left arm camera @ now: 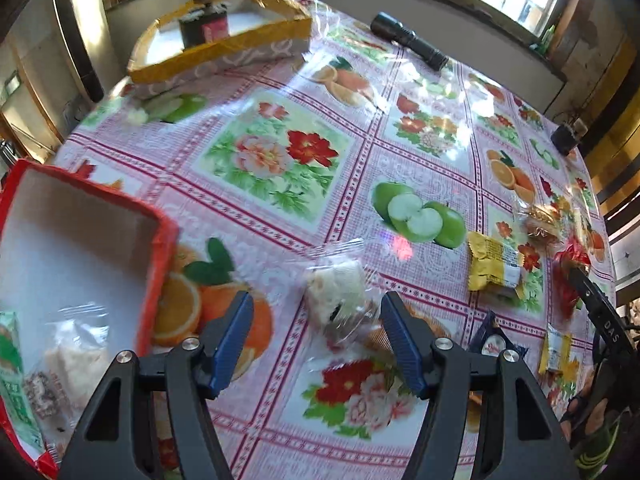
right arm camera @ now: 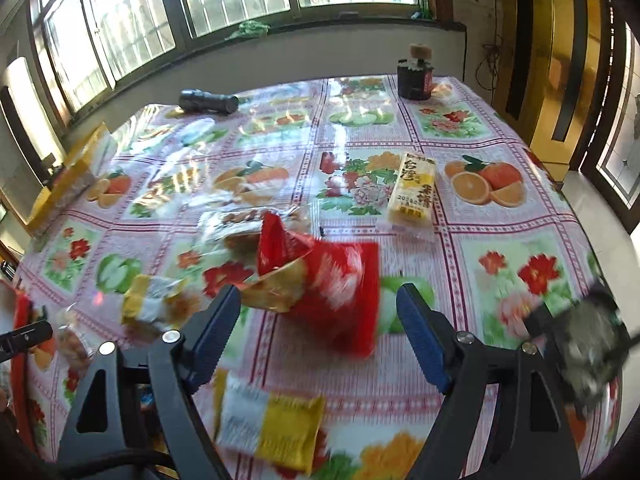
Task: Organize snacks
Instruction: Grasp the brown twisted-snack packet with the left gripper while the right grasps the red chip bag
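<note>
Right wrist view: my right gripper (right arm camera: 318, 316) gapes wide, empty, red snack bag (right arm camera: 332, 280) on the table between the pads, untouched. Risk: crinkly foil squirts out if I close off-centre. Left gripper (left arm camera: 316, 332) also wide, over clear-wrapped snack (left arm camera: 340, 300).

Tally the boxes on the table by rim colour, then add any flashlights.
Red-rimmed box: 1
Yellow-rimmed box: 1
Flashlight: 1
Total: 3
</note>
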Action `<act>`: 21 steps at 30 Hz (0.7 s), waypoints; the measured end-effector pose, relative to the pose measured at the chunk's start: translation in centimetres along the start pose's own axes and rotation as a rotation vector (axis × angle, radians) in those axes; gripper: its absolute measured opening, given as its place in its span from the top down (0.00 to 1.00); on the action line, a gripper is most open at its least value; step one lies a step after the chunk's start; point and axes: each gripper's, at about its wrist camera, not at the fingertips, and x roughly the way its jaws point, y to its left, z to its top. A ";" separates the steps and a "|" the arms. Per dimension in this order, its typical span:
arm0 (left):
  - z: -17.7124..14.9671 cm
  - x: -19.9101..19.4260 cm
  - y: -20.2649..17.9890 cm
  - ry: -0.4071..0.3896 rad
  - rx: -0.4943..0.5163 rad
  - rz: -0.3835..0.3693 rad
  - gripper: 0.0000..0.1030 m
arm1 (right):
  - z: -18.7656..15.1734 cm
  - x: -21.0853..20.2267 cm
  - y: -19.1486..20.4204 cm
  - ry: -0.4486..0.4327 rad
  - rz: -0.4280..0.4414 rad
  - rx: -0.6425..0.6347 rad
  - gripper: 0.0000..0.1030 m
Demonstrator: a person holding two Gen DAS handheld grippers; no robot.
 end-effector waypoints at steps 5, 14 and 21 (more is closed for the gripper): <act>0.7 1.5 -1.0 0.008 0.009 0.008 0.36 | 0.4 1.9 -0.5 0.055 0.024 0.034 0.22; 0.1 2.4 -2.9 0.055 0.091 -0.051 0.31 | 0.8 2.5 0.5 0.075 0.053 -0.025 0.20; -4.6 0.4 -4.5 0.149 0.340 -0.118 0.31 | 0.1 2.3 2.1 0.093 0.066 -0.139 0.24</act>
